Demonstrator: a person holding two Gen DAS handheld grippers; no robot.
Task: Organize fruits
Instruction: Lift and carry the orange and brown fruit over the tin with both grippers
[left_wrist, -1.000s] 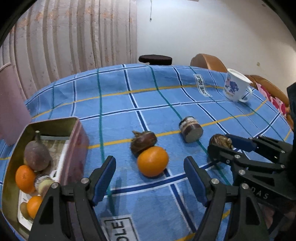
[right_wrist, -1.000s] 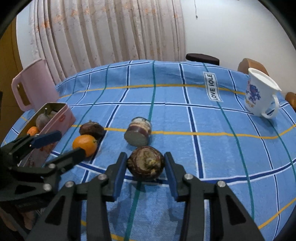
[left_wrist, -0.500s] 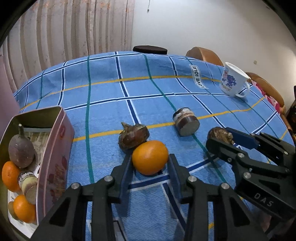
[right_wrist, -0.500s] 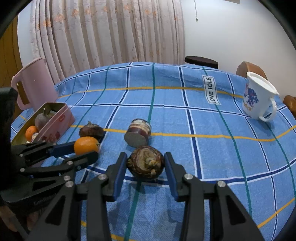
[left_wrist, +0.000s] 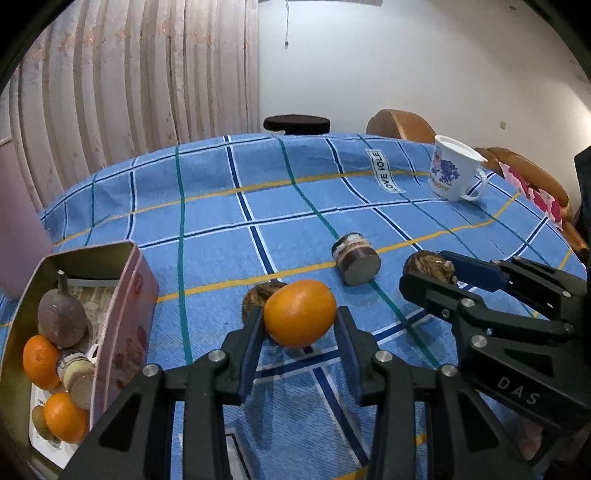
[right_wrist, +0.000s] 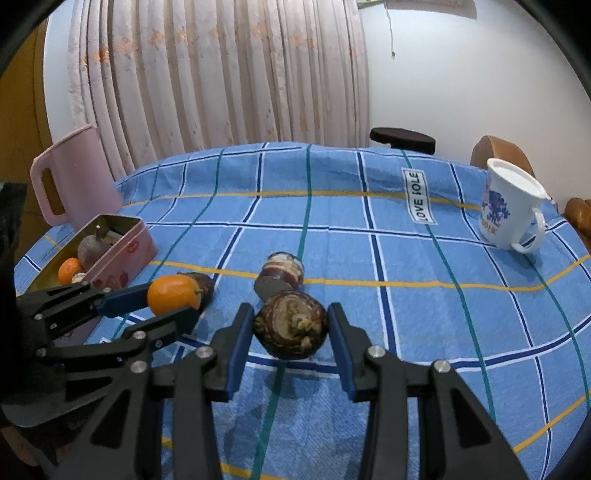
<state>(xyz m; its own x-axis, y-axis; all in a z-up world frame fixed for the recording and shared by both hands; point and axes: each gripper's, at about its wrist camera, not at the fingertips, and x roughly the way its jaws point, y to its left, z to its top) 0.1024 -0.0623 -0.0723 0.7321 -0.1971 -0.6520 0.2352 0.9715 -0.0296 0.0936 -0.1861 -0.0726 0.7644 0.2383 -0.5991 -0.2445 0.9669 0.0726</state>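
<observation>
The left gripper (left_wrist: 299, 325) is clamped on a round orange tangerine (left_wrist: 300, 313), both blue-padded fingers pressed against its sides, and holds it just above the worktop (left_wrist: 221, 229), which is covered by a blue checked cloth. Directly behind it, a brown rough-skinned fruit (left_wrist: 258, 293) lies on the cloth. The right gripper (right_wrist: 291, 330) is closed around a dark brown, scaly round fruit (right_wrist: 291, 328), its fingers touching both flanks. Behind that fruit lies a small brown-and-cream jar (right_wrist: 281, 275) on its side. To the left stands an open pink rectangular tin (left_wrist: 125, 317) holding two more tangerines and a purplish fruit. A white printed mug (right_wrist: 511, 210) stands well apart at the right.
</observation>
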